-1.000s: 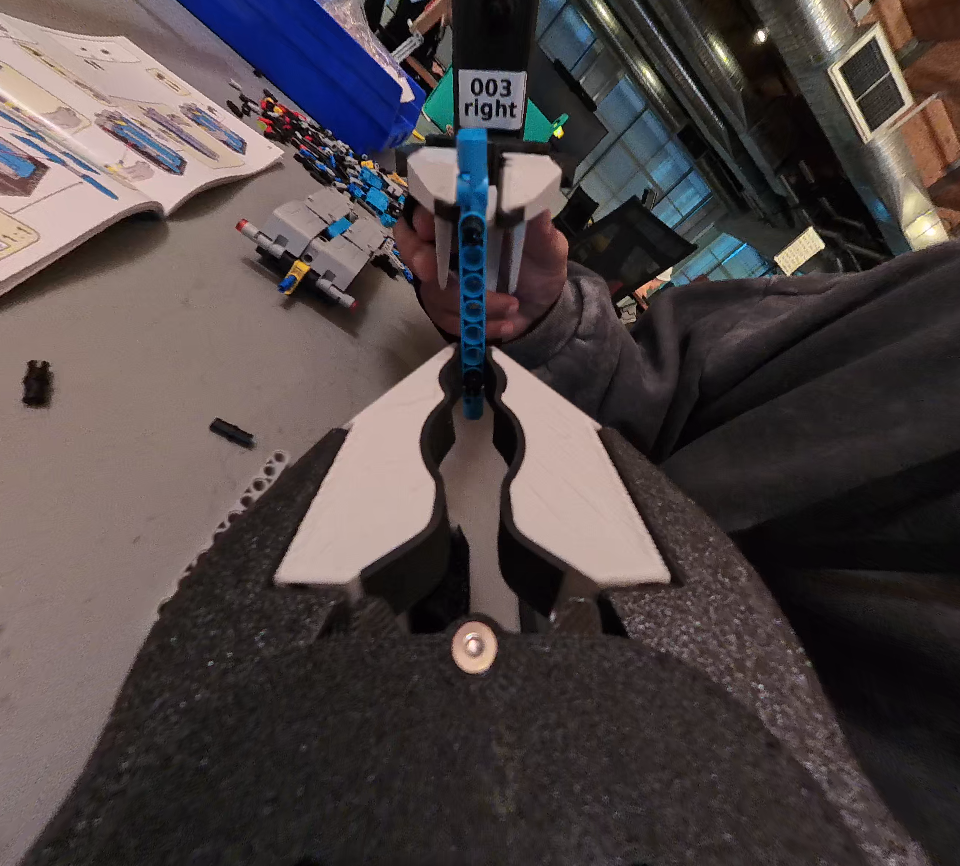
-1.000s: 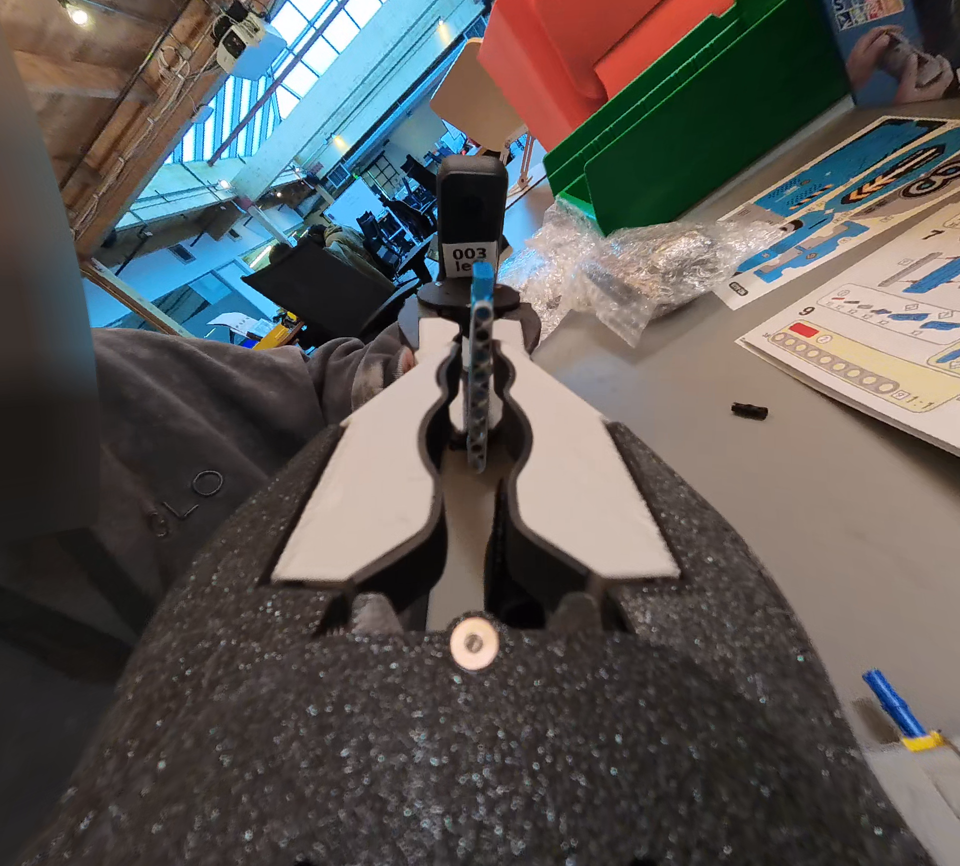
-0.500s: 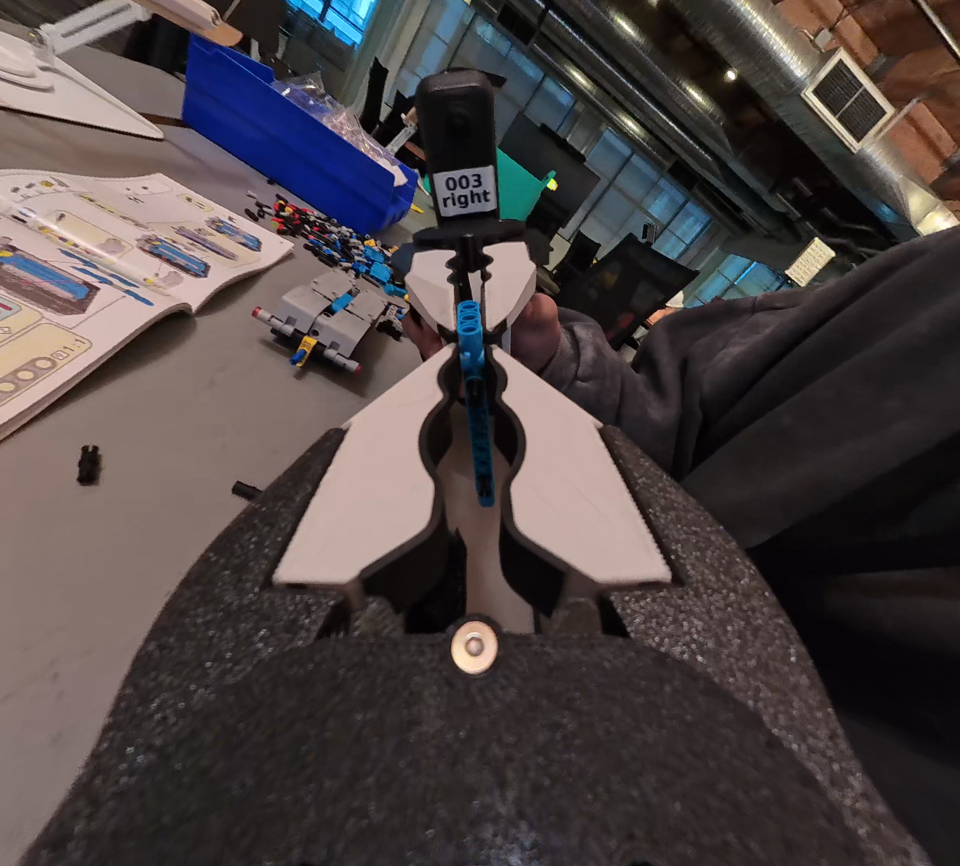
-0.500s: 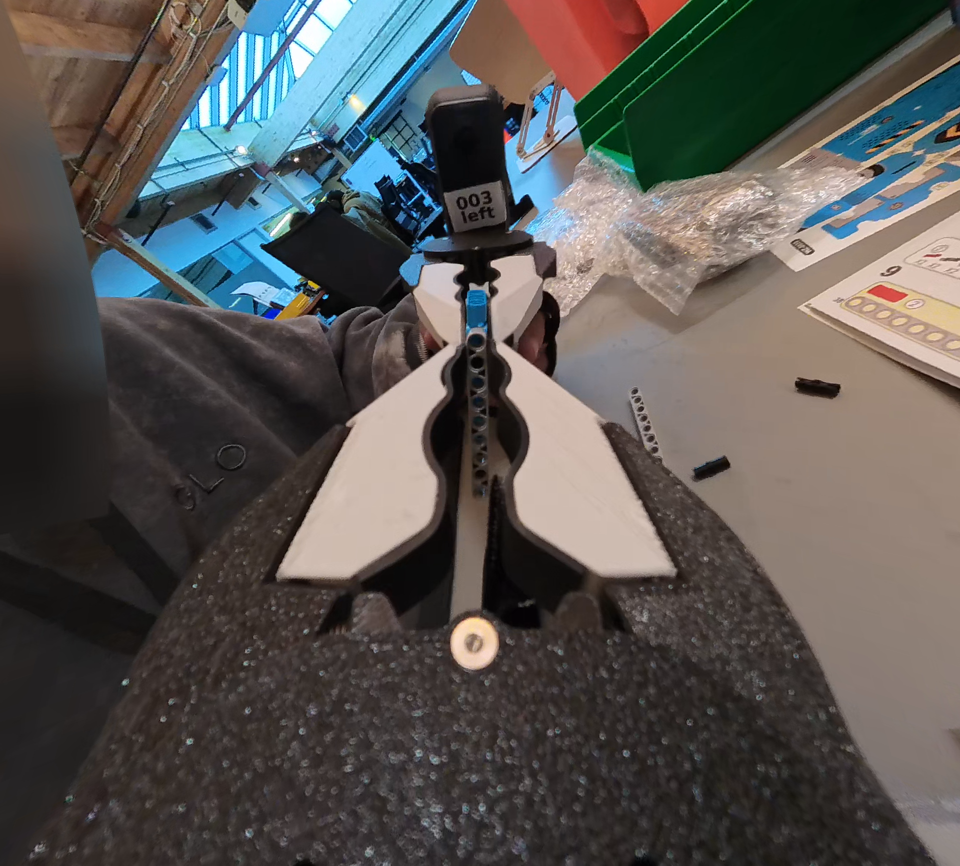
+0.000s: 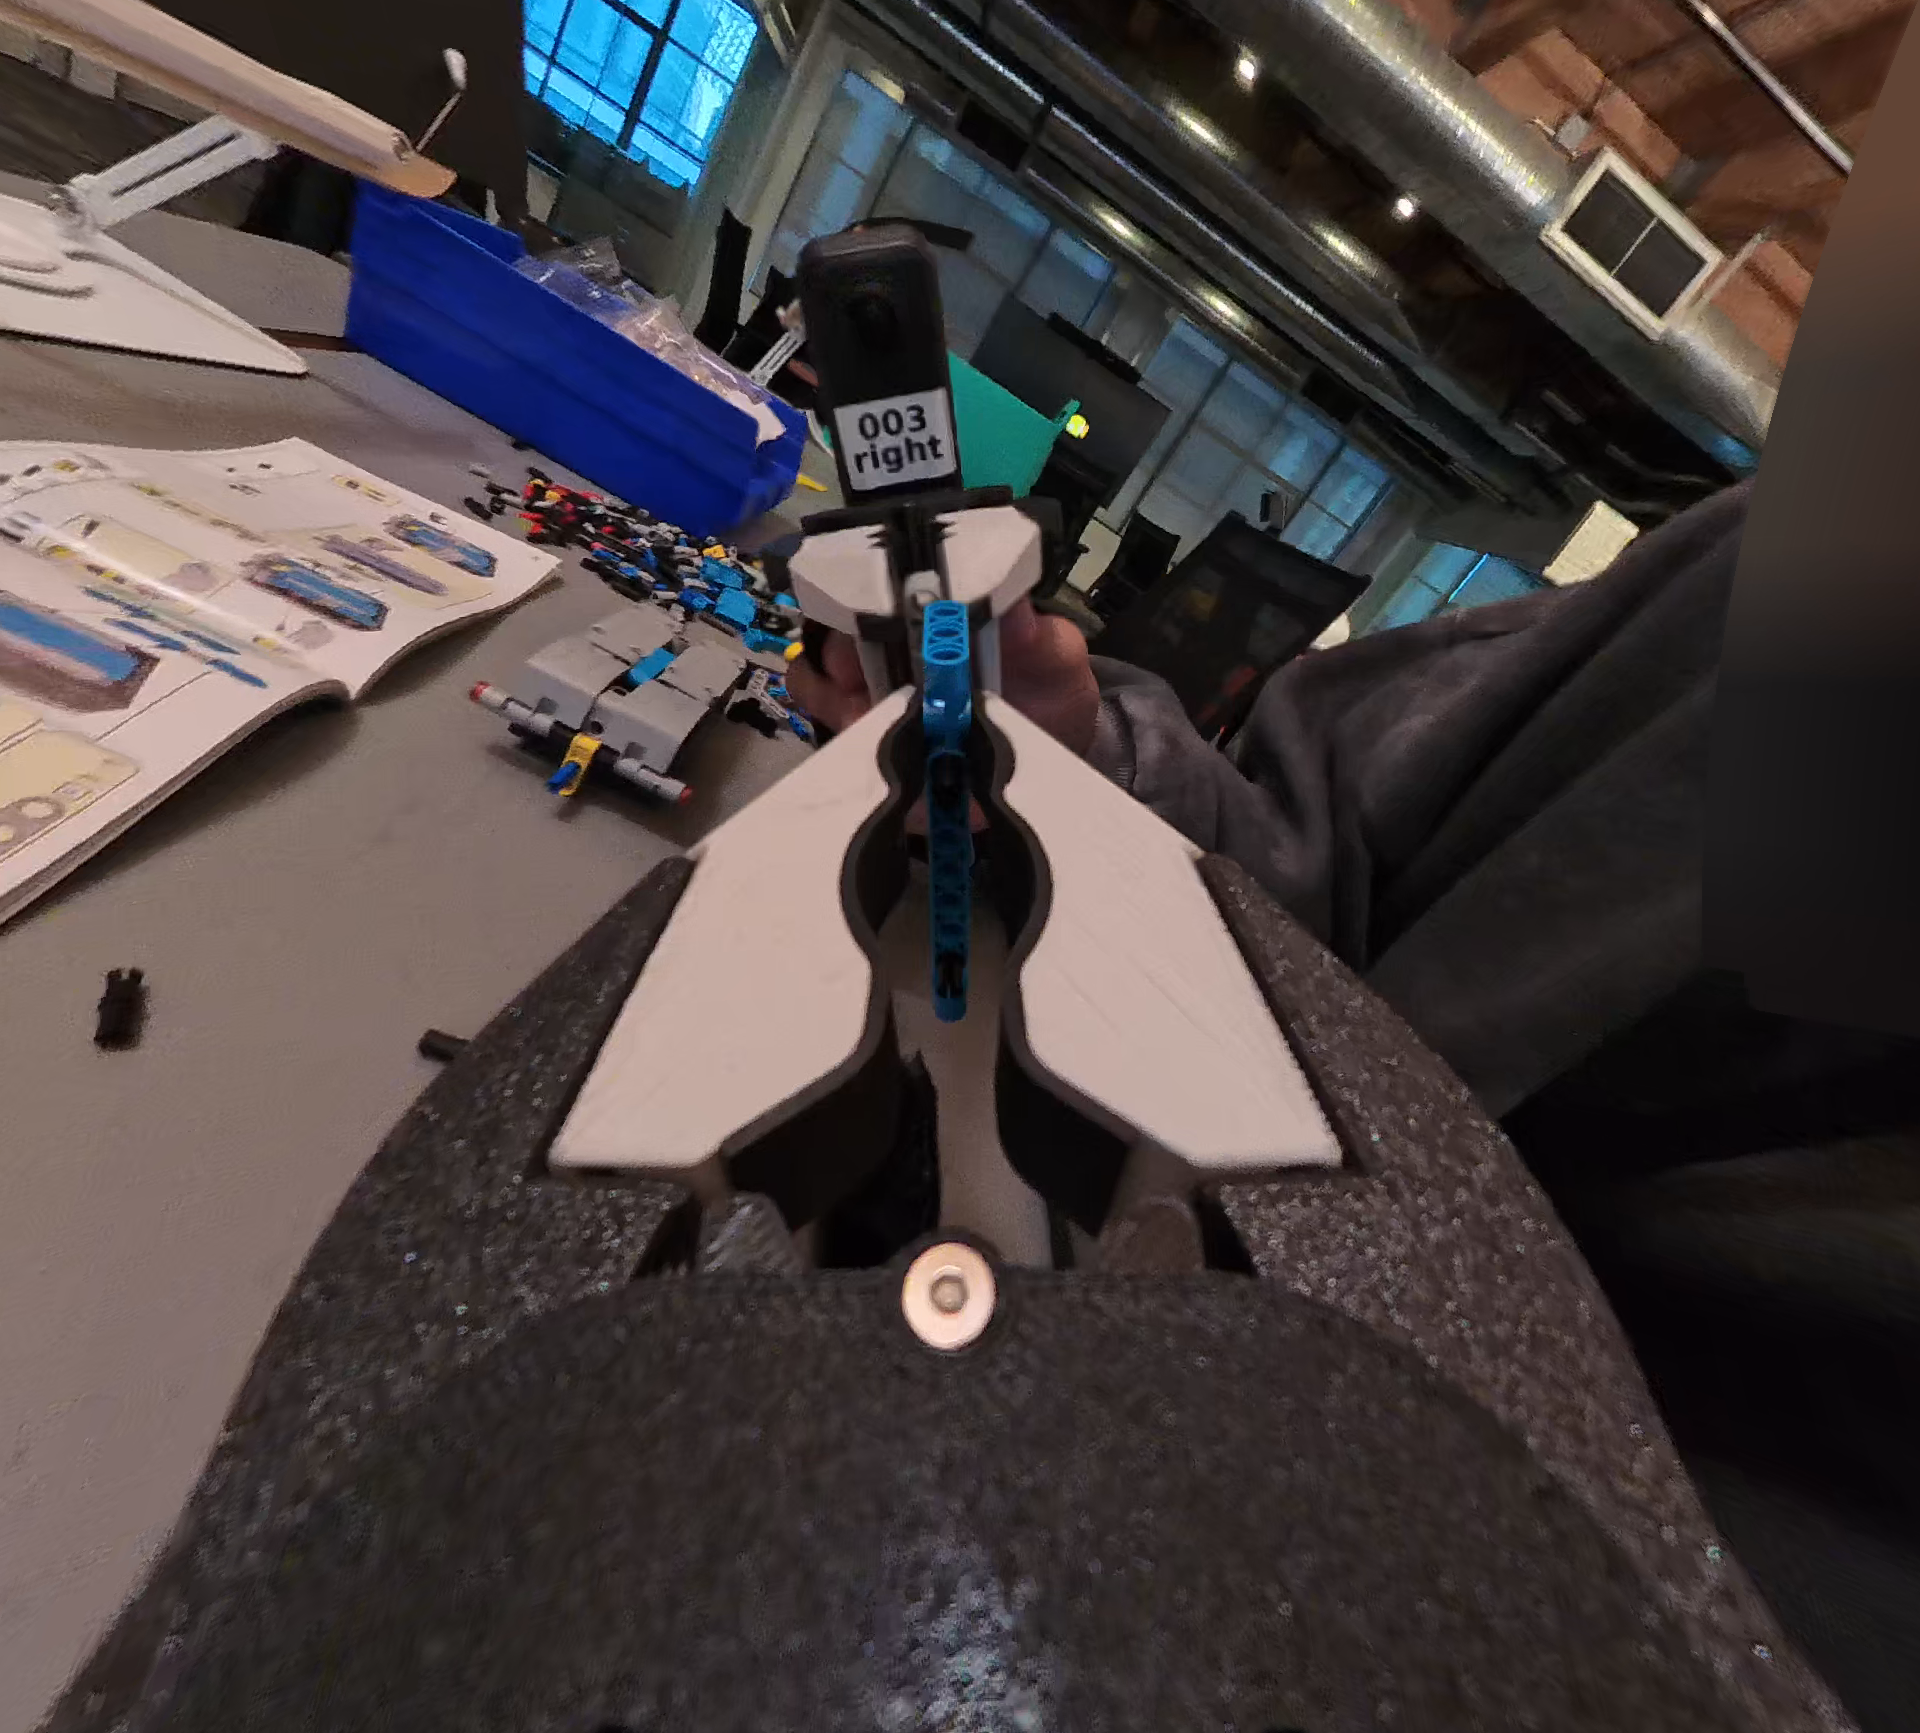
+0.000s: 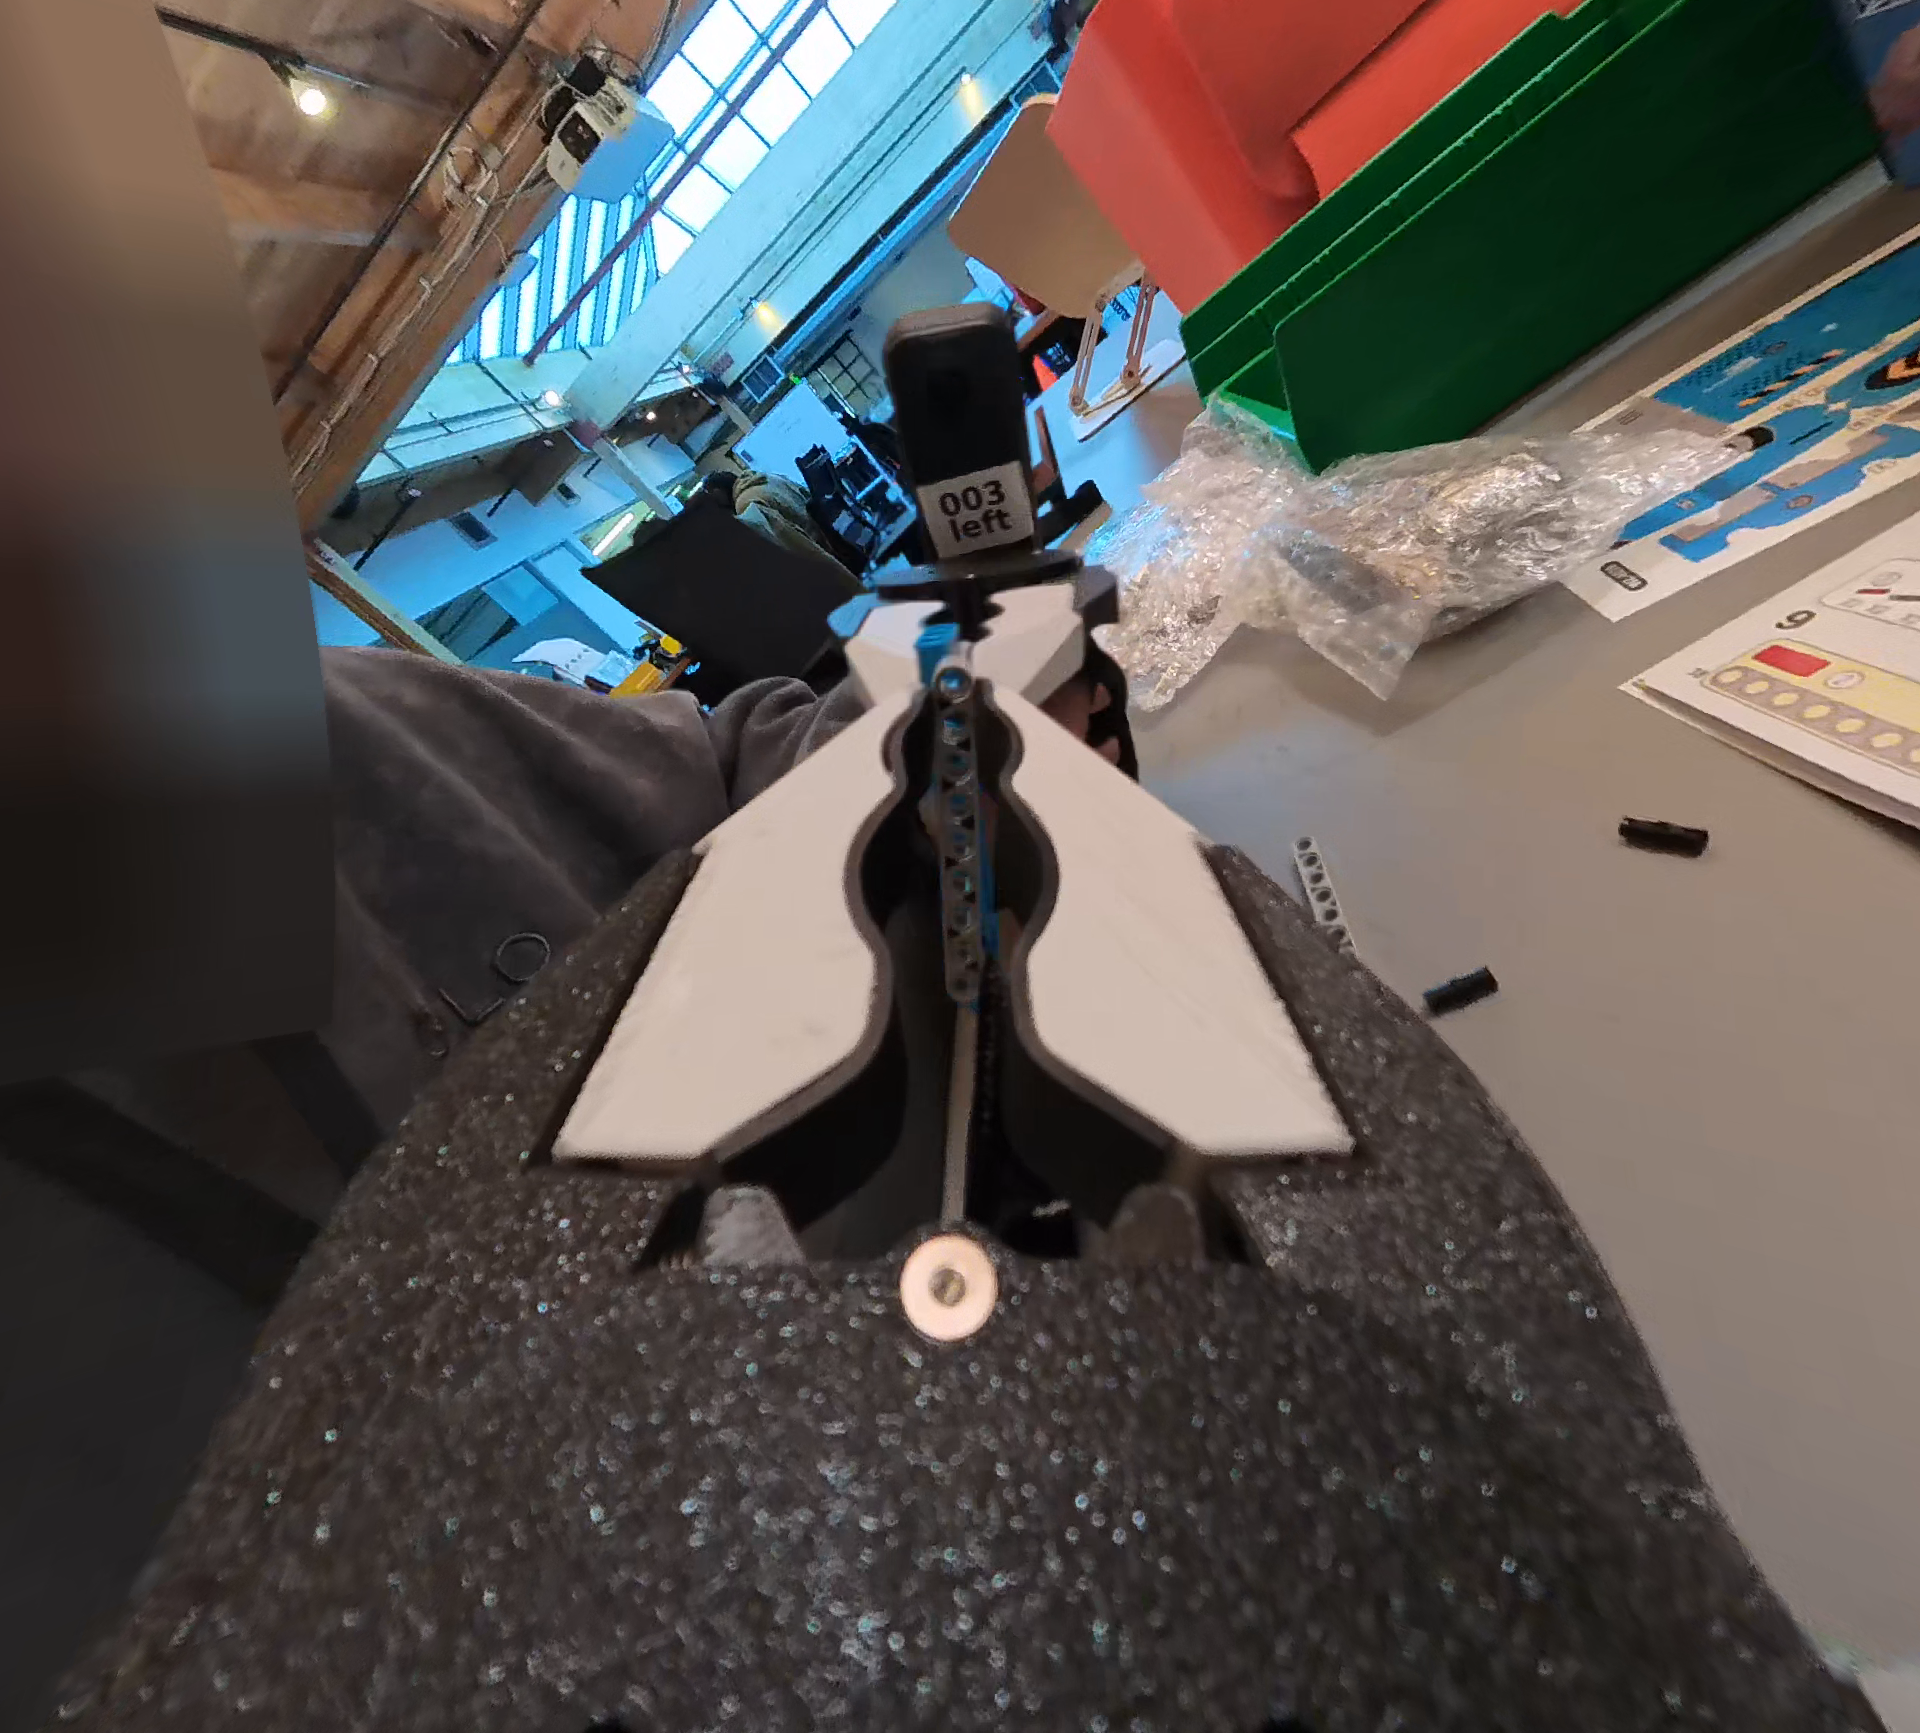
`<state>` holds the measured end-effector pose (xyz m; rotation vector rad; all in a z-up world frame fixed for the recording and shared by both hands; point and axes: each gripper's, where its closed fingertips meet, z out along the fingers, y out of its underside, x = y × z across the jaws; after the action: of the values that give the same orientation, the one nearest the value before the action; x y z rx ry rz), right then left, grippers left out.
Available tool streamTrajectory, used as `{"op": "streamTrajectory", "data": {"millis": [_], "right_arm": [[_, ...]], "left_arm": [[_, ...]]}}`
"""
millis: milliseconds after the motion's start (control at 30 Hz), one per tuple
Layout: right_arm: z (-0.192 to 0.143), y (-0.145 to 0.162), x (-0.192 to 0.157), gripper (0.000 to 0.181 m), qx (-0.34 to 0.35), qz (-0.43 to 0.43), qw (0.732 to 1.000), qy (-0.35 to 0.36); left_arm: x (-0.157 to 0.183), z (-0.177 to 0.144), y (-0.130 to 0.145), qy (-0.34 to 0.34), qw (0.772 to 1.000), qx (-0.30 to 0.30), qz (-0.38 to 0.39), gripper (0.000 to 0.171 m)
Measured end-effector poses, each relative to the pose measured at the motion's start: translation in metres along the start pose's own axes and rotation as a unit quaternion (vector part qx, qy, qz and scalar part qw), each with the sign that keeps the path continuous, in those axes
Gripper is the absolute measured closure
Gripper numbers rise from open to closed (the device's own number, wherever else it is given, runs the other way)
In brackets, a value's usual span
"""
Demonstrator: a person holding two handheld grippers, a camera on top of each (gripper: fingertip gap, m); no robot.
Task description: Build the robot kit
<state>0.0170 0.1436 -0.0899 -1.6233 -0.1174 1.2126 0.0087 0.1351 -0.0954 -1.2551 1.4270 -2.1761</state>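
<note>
My two grippers face each other tip to tip above the grey table (image 5: 260,956). In the left wrist view my left gripper (image 5: 942,707) is shut on a thin blue holed beam (image 5: 945,862) that runs back between its fingers. The beam's far end reaches the fingers of my right gripper (image 5: 930,655), held by a hand. In the right wrist view my right gripper (image 6: 951,696) is shut on a holed beam (image 6: 961,852), grey on its face with blue edges. I cannot tell whether it is the same beam. My left gripper (image 6: 961,644) meets it just beyond.
An open instruction booklet (image 5: 208,582), a blue bin (image 5: 540,374), a grey part-built model (image 5: 623,696) and loose parts (image 5: 644,530) lie left. A green bin (image 6: 1558,281), a plastic bag (image 6: 1351,540), black pins (image 6: 1662,836) and a grey beam (image 6: 1325,883) lie right. Both grippers' tips are close together, under 4 cm apart.
The two grippers have closed in on each other. The blue beam, first only at my left fingertips, now reaches deep between my left fingers. Both views have tilted upward.
</note>
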Motion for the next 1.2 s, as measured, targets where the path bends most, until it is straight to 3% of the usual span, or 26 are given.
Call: {"op": "streamTrajectory", "data": {"millis": [633,800,1100,1200], "right_arm": [[0.003,0.003,0.006,0.176,0.005,0.025,1.000,-0.003],[0.004,0.004,0.011,0.175,0.001,-0.011,1.000,0.030],[0.006,0.014,0.017,0.175,-0.015,0.030,0.999,0.023],[0.008,0.008,0.014,0.175,0.005,0.025,0.999,0.020]], "left_arm": [[-0.009,-0.003,-0.002,-0.016,1.000,0.012,-0.025,0.166],[-0.013,-0.004,-0.002,-0.002,0.996,0.026,-0.082,0.167],[-0.019,-0.002,0.007,-0.037,0.998,-0.001,-0.048,0.166],[-0.016,-0.003,0.000,-0.020,0.997,0.024,-0.068,0.166]]}}
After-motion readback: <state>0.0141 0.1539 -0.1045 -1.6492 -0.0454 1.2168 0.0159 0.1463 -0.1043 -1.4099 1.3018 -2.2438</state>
